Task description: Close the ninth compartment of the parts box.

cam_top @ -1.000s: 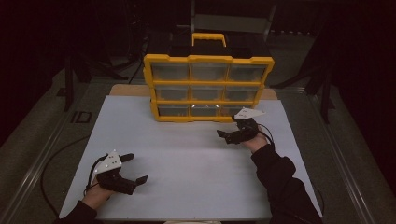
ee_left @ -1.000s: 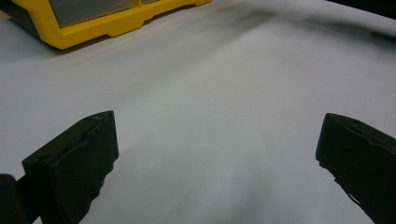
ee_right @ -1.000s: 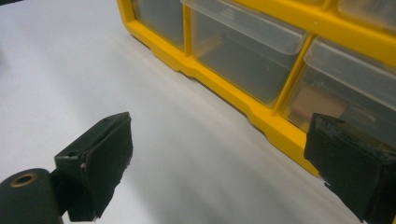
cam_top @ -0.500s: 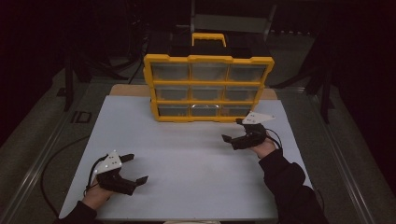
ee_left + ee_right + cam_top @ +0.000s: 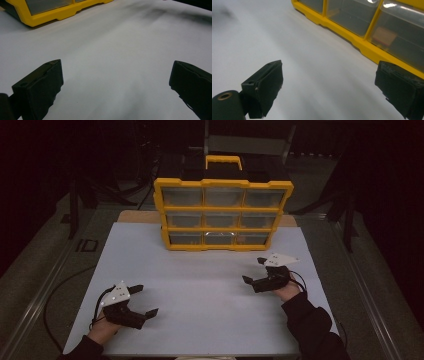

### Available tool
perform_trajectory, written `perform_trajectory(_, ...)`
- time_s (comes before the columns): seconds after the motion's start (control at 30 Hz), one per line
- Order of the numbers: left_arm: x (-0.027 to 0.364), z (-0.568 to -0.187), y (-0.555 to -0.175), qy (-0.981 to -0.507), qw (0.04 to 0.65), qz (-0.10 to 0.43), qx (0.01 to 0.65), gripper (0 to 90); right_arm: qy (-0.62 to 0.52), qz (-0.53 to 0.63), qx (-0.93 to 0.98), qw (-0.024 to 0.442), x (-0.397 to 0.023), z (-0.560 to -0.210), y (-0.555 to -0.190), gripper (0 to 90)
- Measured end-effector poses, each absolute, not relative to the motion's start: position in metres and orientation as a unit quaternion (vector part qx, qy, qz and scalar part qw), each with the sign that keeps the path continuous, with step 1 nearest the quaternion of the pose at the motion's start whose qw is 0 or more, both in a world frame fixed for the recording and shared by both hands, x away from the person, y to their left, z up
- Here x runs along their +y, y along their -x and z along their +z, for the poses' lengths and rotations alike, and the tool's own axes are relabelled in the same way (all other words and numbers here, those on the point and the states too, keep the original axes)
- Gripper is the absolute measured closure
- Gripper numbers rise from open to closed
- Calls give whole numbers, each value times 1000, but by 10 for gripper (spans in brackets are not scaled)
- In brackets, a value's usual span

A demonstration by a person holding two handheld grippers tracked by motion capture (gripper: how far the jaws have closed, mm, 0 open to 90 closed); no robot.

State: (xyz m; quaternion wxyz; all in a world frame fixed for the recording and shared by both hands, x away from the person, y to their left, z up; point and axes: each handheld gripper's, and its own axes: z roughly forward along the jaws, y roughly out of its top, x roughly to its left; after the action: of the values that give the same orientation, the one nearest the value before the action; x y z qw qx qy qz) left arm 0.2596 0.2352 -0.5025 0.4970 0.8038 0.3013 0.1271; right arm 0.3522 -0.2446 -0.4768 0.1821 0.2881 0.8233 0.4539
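A yellow organizer cabinet [image 5: 223, 214] with three rows of clear drawers and a top handle stands upright at the back of the white table [image 5: 200, 285]. My left gripper [image 5: 143, 300] rests low near the front left, open, nothing between its jaws. My right gripper [image 5: 254, 270] hovers at the right, in front of the cabinet's lower right corner, open and empty too. In the right gripper view the cabinet's bottom drawers [image 5: 359, 17] are close, and one [image 5: 402, 37] holds a small brown item [image 5: 384, 35]. The left gripper view shows the cabinet's base [image 5: 60, 12] far off.
The table's white sheet lies bare between the two grippers. A wooden strip [image 5: 137, 216] shows behind it beside the cabinet. Black cables [image 5: 60, 295] trail off the left edge. Dark floor and stands surround the table.
My right gripper has drawn back from the cabinet's lower right drawers, moving right and toward the front of the table. The left gripper has stayed put.
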Motion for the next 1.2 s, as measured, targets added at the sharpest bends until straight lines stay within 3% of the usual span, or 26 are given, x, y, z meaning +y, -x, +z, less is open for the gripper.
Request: perform_trajectory(1.2,235,-502,-259,-804,498,128,300,0,-330,411,814,246,-278,-504,-296,79)
